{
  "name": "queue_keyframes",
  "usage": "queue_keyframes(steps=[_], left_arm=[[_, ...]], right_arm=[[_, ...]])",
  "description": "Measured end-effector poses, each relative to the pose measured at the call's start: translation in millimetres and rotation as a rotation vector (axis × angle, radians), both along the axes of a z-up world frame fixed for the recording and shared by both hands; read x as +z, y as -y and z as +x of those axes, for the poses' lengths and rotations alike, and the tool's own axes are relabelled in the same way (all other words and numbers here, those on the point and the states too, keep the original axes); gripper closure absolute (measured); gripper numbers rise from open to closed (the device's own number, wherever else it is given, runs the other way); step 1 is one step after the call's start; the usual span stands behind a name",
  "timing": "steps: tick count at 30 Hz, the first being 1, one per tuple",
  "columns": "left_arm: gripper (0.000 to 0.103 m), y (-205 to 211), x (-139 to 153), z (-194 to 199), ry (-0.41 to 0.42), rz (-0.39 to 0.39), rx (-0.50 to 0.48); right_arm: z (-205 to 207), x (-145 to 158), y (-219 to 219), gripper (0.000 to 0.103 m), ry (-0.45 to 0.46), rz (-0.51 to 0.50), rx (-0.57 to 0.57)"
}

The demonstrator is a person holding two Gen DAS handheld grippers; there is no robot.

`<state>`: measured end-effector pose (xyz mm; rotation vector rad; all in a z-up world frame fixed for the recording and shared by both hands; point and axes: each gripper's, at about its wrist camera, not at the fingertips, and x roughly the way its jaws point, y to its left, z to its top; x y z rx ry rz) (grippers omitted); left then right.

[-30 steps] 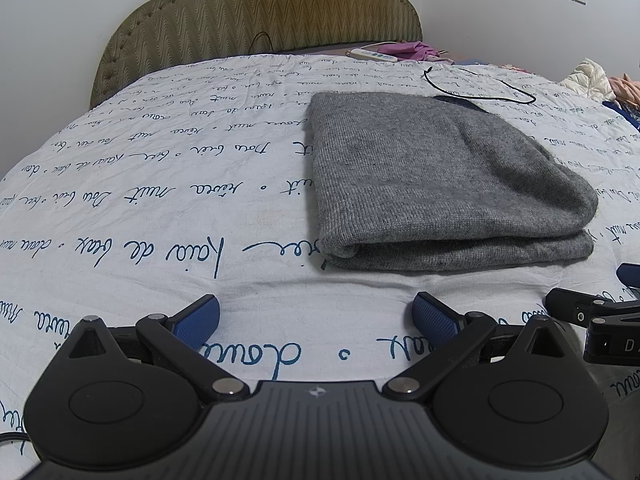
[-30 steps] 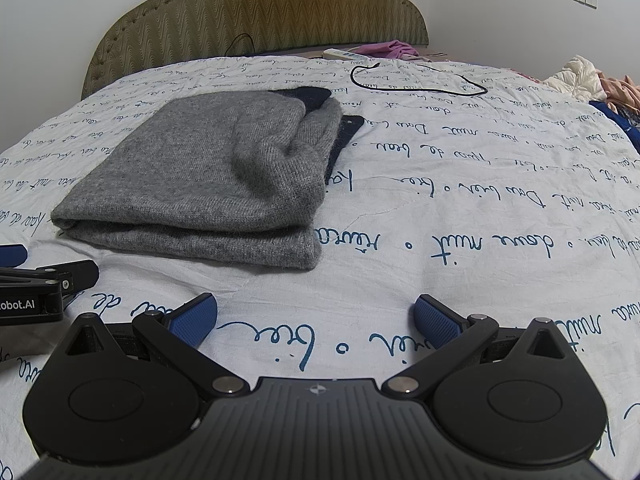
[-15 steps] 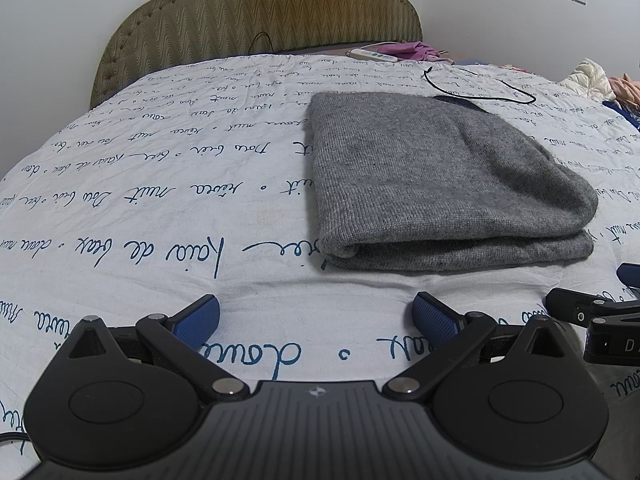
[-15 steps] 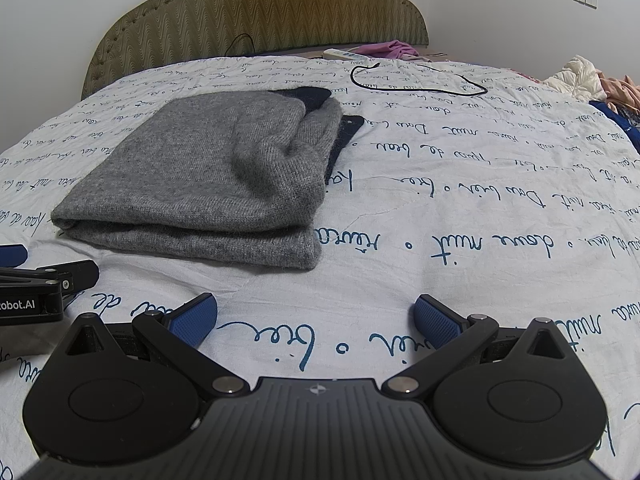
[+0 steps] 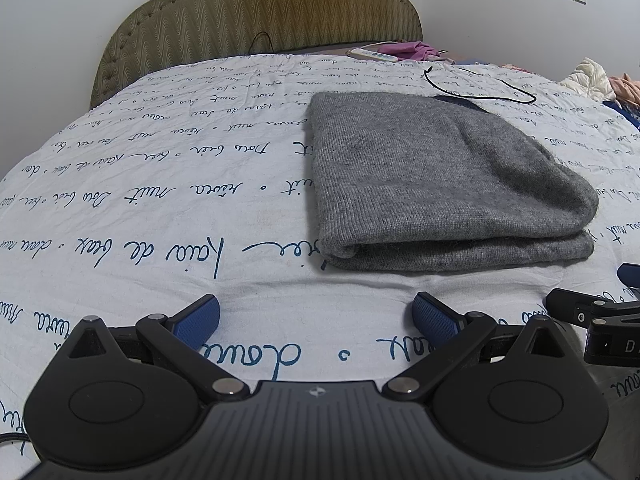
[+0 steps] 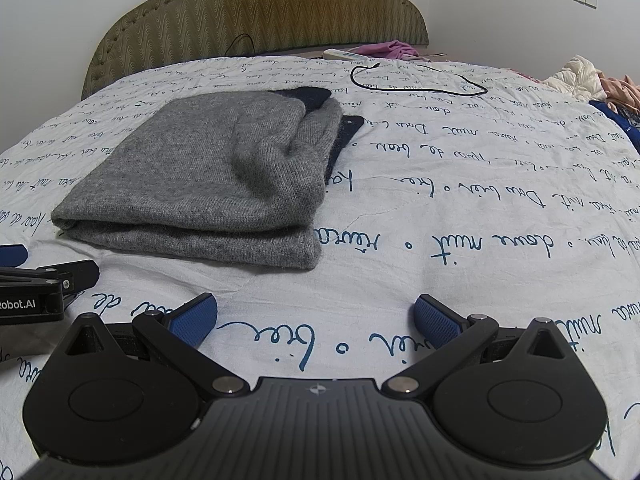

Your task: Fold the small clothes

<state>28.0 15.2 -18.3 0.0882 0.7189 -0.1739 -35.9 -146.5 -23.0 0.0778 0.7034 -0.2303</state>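
A grey knitted sweater [image 5: 436, 184] lies folded into a thick rectangle on the bed, its doubled edge toward me. In the right wrist view the same sweater [image 6: 208, 176] shows a dark navy collar [image 6: 308, 96] at its far end. My left gripper [image 5: 316, 316] rests low over the sheet, short of the sweater's near edge, open and holding nothing. My right gripper [image 6: 316, 314] sits beside it to the right, also open and empty, with the sweater ahead on its left. Each gripper's fingers show at the edge of the other's view.
The white bedsheet [image 5: 160, 208] with blue script covers the whole bed. A black cable [image 6: 416, 80] loops behind the sweater. A padded headboard [image 5: 260, 12], a white power strip [image 5: 372, 54] and pink cloth lie at the back. Loose clothes [image 6: 580, 80] pile at the far right.
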Motion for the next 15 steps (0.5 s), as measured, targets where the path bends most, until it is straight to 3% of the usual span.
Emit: queue_keyframes(steps=[15], left_arm=[[0.0, -2.4, -0.1, -1.1, 0.013, 0.018, 0.003]], right_arm=[[0.1, 0.0, 0.3, 0.0, 0.0, 0.0, 0.0]])
